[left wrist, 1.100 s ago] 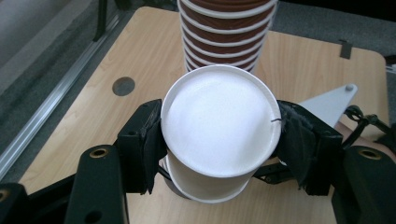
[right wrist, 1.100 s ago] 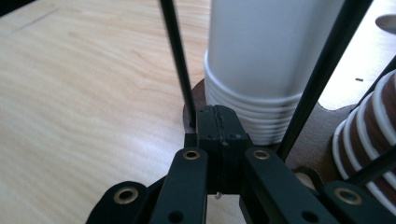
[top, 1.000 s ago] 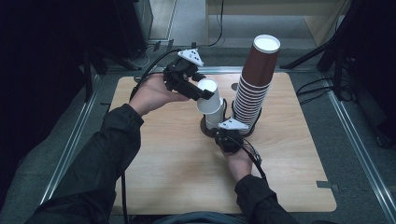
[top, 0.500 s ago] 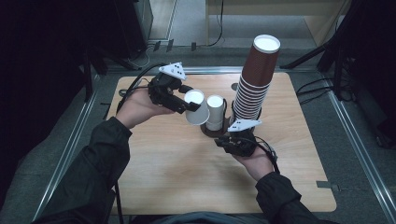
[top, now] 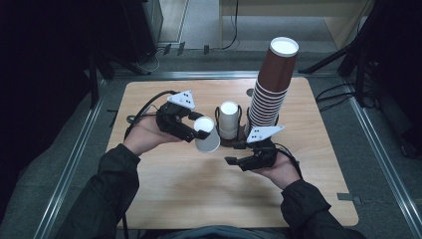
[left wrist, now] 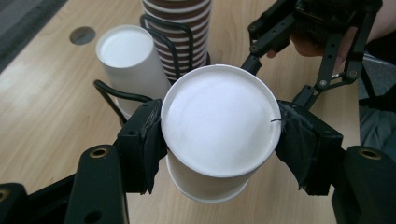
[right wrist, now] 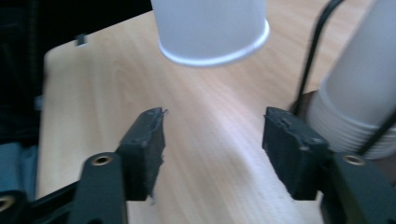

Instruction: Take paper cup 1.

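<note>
Left gripper (top: 191, 130) is clamped on a white paper cup (top: 207, 135), held upside down and tilted, base toward the camera. In the left gripper view the pads (left wrist: 144, 142) press the cup's (left wrist: 218, 128) sides near the base. It hangs clear of the wooden surface (top: 169, 184), at about 9 o'clock of the white cup stack (top: 229, 119), just beside it.

Right gripper (top: 238, 153) has just been opening. Its jaws stand wide in the right gripper view, nothing between them, only bare surface (right wrist: 210, 140); the held cup's rim (right wrist: 212, 53) sits above and ahead of them. It hovers near the stack's 6 o'clock, apart from it.

The white stack sits in a black wire holder (top: 219, 115). The tall brown cup stack (top: 271, 87) stands at its 3 o'clock, touching or nearly so.

Step in hand, as I read it: one cup separated from the white stack, the right side let go, the left carrying the cup off.

Next move probably: set the cup on open surface at about 7–8 o'clock of the holder. Needs the wrist rolled if it should land upright, a level rim or base before release, and a light grip so the thin wall doesn't crush. Right gripper should stay clear of the holder wires.
</note>
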The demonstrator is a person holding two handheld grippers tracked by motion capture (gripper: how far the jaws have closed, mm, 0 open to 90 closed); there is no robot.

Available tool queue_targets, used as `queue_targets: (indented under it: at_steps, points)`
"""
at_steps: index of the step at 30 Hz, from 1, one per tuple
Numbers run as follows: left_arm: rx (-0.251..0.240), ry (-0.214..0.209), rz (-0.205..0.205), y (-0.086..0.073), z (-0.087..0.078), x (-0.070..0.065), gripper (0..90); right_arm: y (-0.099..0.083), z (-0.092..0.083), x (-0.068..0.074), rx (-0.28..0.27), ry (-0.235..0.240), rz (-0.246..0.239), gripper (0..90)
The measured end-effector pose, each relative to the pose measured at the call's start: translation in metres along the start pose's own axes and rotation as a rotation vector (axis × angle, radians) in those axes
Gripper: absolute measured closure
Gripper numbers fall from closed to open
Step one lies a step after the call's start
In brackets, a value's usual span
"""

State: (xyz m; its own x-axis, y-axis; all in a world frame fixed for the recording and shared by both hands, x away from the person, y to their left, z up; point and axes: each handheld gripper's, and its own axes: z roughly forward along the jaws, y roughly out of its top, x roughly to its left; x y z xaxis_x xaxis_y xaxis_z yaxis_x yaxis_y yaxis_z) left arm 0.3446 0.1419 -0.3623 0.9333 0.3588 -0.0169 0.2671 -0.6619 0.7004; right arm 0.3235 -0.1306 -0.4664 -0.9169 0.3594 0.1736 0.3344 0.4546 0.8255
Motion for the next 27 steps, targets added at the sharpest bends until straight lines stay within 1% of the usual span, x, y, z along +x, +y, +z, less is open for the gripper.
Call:
queue_targets:
  at_steps: [1,2,4,6,7,12,15,16,17,18,19,20,22,24,27]
  points:
    - [0.003,-0.005,0.004,-0.001,0.001,-0.001,35.5,0.0,0.003,0.0,0.013,0.025,-0.007,31.8]
    - [0.003,-0.012,0.006,-0.002,0.003,-0.002,35.5,0.0,0.003,0.0,0.013,0.025,-0.007,31.8]
    - [0.009,-0.024,0.016,-0.005,0.007,-0.005,35.4,0.0,0.006,0.001,0.026,0.037,-0.024,28.3]
    - [0.022,-0.023,0.031,-0.006,0.011,-0.007,35.5,0.0,0.008,0.001,0.03,0.044,-0.028,26.4]
    - [0.025,-0.028,0.032,-0.007,0.012,-0.008,35.4,-0.001,0.008,0.0,0.031,0.053,-0.028,25.8]
    - [0.012,-0.058,0.026,-0.011,0.02,-0.011,35.4,-0.002,0.006,-0.003,0.0,0.082,-0.013,21.2]
    - [0.005,-0.069,0.024,-0.014,0.025,-0.012,35.4,-0.003,0.005,-0.007,-0.011,0.116,-0.011,19.0]
    - [0.013,-0.08,0.026,-0.015,0.027,-0.012,35.4,-0.003,0.005,-0.007,-0.013,0.122,-0.017,18.8]
    - [0.027,-0.082,0.035,-0.015,0.03,-0.013,35.4,-0.003,0.005,-0.007,-0.017,0.13,-0.024,18.3]
    - [0.031,-0.084,0.036,-0.015,0.032,-0.013,35.4,-0.002,0.006,-0.007,-0.023,0.137,-0.028,17.6]
    - [0.031,-0.095,0.035,-0.015,0.034,-0.012,35.4,-0.002,0.007,-0.007,-0.021,0.138,-0.027,17.4]
    - [0.029,-0.101,0.031,-0.015,0.036,-0.013,35.4,-0.001,0.008,-0.007,-0.017,0.14,-0.037,17.4]
    - [0.036,-0.109,0.041,-0.014,0.038,-0.014,35.4,-0.001,0.011,-0.005,-0.011,0.134,-0.049,17.2]
    - [0.033,-0.117,0.047,-0.013,0.04,-0.016,35.4,0.0,0.015,-0.004,-0.007,0.142,-0.062,17.0]
    - [0.034,-0.129,0.049,-0.012,0.044,-0.02,35.4,0.001,0.018,-0.001,-0.004,0.148,-0.065,17.1]
